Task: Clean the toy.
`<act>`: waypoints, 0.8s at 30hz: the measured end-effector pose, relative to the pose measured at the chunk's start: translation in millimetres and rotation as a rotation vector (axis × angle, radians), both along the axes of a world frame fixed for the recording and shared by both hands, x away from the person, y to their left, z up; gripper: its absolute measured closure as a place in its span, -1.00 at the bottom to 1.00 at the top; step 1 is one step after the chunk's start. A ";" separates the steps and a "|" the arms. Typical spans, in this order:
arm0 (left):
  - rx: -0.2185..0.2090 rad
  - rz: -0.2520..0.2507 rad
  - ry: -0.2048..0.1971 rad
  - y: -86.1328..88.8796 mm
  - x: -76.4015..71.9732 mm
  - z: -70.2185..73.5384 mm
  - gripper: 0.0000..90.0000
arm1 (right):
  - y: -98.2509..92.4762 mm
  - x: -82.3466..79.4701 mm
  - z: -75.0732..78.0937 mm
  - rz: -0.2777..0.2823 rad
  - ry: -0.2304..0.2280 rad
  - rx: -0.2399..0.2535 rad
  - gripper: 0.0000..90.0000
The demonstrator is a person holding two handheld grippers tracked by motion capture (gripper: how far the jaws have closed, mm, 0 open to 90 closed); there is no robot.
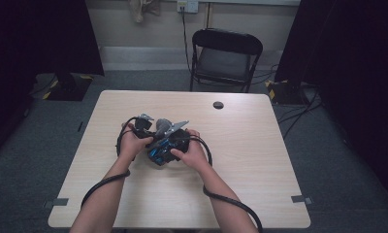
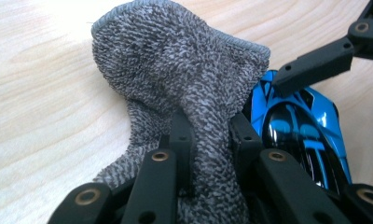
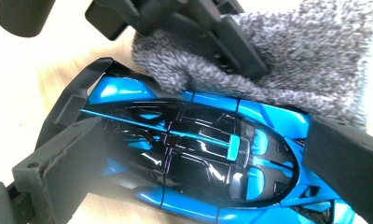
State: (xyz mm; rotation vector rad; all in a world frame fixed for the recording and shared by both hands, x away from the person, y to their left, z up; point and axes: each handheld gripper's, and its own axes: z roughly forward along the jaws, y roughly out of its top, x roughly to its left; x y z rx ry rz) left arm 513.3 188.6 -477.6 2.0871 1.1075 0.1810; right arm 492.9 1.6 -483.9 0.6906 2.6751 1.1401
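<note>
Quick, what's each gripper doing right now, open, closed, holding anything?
Left gripper: closed on the grey cloth.
Right gripper: closed on the blue toy car, one jaw at each end.

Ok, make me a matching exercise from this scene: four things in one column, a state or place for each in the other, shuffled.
Things:
1. left gripper
2. right gripper
3. toy car
4. folding chair

States or places:
A. blue and glossy black, lying on the table
B. stands on the floor beyond the table
C. jaws on either side of the toy car
D. shut on the grey cloth

Pairs: 1-D, 2-C, 3-A, 4-B
</note>
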 end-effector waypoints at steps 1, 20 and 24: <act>-0.001 0.001 0.001 1.2 -1.5 0.0 0.67 | 0.0 0.0 0.0 0.000 0.000 0.000 -1.00; 0.021 -0.001 0.016 26.3 -26.3 4.0 0.67 | 0.7 0.0 0.9 -0.005 0.003 -0.010 -1.00; 0.027 0.000 0.020 32.2 -32.3 4.7 0.67 | 0.4 -0.4 0.7 -0.010 0.003 -0.007 -1.00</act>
